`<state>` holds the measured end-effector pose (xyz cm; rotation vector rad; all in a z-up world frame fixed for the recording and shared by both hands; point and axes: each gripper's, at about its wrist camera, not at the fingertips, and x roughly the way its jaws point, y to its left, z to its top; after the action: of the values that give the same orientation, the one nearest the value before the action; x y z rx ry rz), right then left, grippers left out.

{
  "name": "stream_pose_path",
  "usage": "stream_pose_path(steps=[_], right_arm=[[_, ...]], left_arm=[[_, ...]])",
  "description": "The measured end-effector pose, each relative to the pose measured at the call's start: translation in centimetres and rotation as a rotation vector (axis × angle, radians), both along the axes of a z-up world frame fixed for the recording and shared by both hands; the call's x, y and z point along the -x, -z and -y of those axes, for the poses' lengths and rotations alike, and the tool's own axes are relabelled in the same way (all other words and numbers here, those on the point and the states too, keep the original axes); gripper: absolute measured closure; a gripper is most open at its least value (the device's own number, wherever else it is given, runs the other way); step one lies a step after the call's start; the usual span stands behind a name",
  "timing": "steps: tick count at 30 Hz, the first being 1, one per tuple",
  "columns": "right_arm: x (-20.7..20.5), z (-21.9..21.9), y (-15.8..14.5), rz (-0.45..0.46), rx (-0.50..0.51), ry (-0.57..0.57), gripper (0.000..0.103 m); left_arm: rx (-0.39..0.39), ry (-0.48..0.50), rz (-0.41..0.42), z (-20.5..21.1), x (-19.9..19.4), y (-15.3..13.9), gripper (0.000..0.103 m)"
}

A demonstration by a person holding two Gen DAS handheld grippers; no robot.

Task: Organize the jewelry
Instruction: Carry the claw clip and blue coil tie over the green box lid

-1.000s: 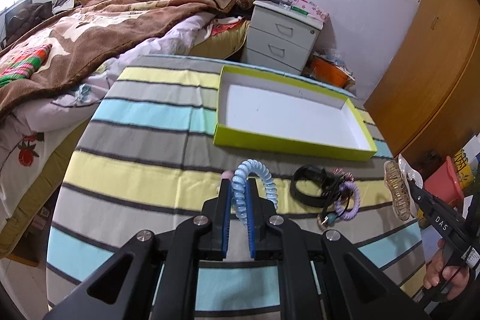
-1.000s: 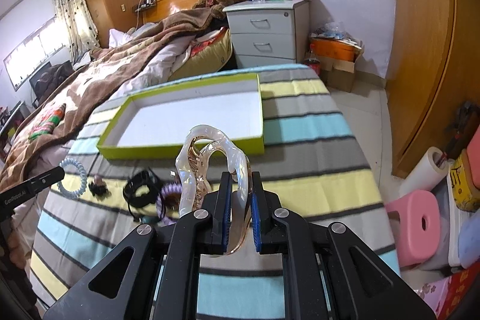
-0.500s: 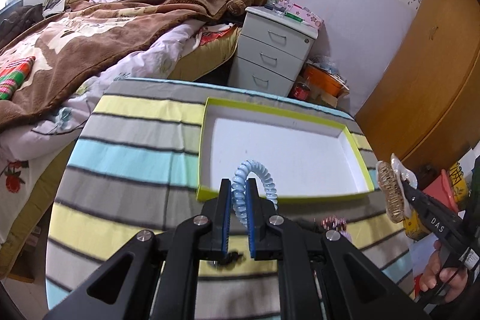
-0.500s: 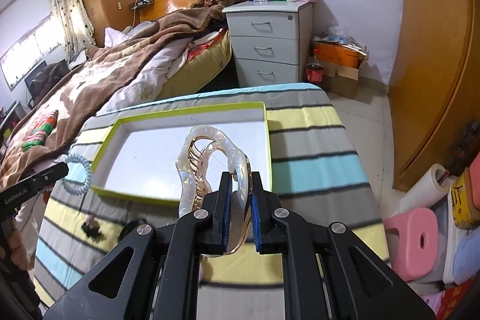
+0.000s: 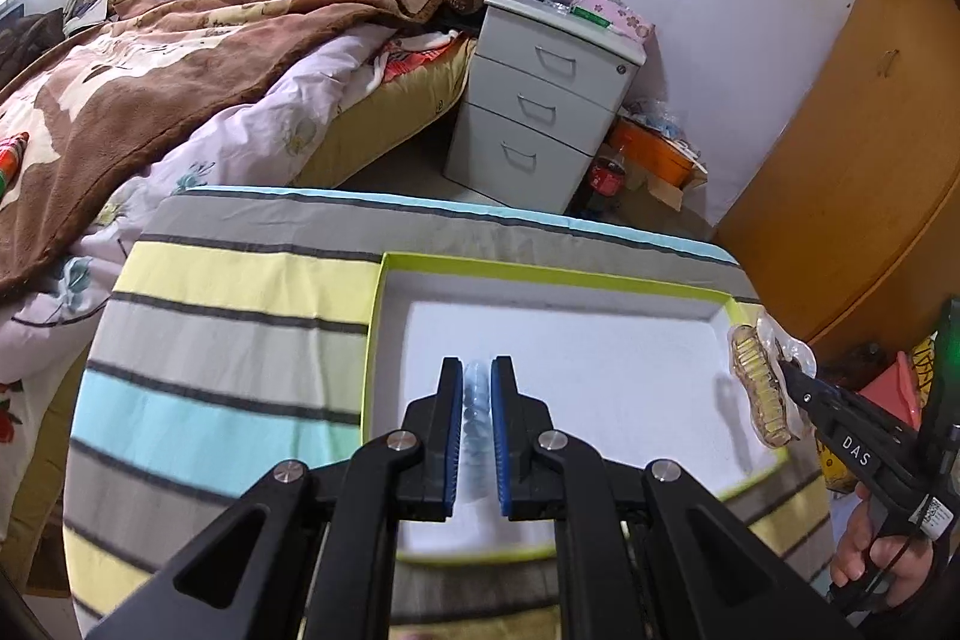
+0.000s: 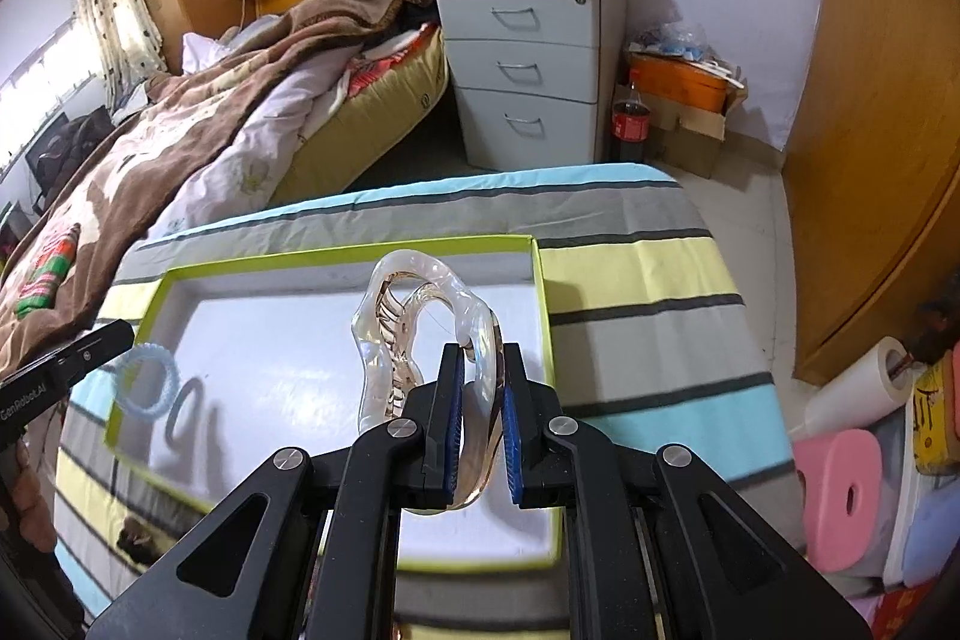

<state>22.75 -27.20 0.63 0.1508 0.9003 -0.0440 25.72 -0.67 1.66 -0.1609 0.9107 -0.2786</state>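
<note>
A shallow tray with a lime-green rim (image 5: 540, 274) (image 6: 354, 250) and white floor lies on the striped table. My left gripper (image 5: 477, 370) is shut on a pale blue spiral hair tie (image 5: 476, 403), held over the tray's left part; the tie also shows in the right wrist view (image 6: 146, 381). My right gripper (image 6: 480, 358) is shut on a clear amber claw hair clip (image 6: 414, 334), held over the tray's right part; the clip also shows in the left wrist view (image 5: 759, 388).
The table wears a striped cloth (image 5: 240, 340). A dark hair item (image 6: 137, 538) lies on the cloth near the tray's front left corner. A bed (image 5: 150, 88) is at the left, a grey drawer unit (image 5: 540, 106) behind, a pink stool (image 6: 840, 490) at the right.
Both grippers have moved forward from above the loose items on the cloth to above the tray, each still holding its item. The tie has turned edge-on in the left wrist view.
</note>
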Motion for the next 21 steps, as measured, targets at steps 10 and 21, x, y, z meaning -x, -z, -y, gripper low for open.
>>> stream_pose_path(steps=[10, 21], right_arm=[[-2.3, -0.2, 1.2, -0.023, 0.015, -0.011, 0.091], [-3.8, 0.0, 2.2, -0.052, 0.04, 0.001, 0.091]], left_arm=[[-0.017, -0.017, -0.037, -0.1, -2.6, 1.8, 0.093], [-0.033, -0.014, -0.07, 0.2, -3.4, 3.2, 0.093]])
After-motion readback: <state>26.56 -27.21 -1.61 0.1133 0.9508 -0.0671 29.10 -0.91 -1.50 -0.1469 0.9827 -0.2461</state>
